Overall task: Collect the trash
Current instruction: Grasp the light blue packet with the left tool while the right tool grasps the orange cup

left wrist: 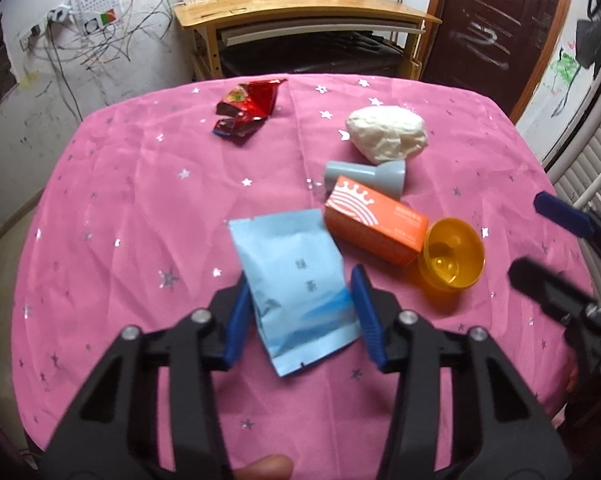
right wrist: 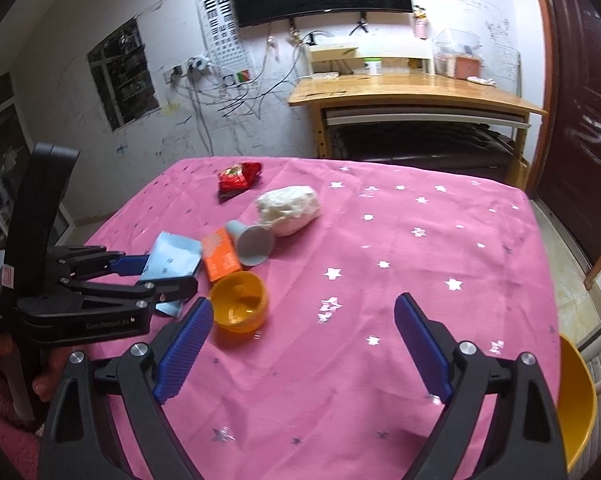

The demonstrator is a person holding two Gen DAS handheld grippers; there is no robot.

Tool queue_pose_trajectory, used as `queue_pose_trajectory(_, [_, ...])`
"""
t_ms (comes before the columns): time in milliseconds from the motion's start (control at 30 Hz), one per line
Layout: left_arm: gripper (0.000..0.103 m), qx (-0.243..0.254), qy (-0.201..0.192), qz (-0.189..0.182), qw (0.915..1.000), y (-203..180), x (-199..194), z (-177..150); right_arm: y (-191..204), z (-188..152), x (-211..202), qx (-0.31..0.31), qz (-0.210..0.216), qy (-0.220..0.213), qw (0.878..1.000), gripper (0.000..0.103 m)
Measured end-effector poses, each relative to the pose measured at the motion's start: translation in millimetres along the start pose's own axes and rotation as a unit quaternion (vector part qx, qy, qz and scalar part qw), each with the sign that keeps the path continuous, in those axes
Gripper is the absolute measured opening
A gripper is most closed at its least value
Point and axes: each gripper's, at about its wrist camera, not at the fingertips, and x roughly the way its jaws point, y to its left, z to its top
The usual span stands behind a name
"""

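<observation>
Trash pickup under way: left gripper (left wrist: 302, 316) clamped on blue sachet (left wrist: 296, 284). Right gripper (right wrist: 304, 344) wide, empty. Next: lift, carry to yellow bin (right wrist: 576, 400).

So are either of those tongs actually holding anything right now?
The left tongs straddle the lower half of the blue packet; whether they pinch it cannot be told. The right tongs are open and hold nothing.

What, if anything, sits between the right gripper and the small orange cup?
Nothing visible. The right gripper stands open over bare pink cloth, and the orange cup lies just ahead of its left finger with only cloth between. The left gripper, around the blue packet, is off to the side.
</observation>
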Motion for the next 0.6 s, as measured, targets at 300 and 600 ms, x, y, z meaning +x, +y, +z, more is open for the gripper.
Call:
queue_pose_trajectory(300, [0.040, -0.022, -0.001, -0.010, 0.9997, 25, -5, -4, 34, 7, 36, -0.049, 0.006, 0.064, 0.997, 0.086])
queue_pose_trajectory(600, [0.040, -0.039, -0.005, -0.017, 0.9991, 46, -10, -9, 45, 11, 58, -0.056, -0.006, 0.095, 0.994, 0.069])
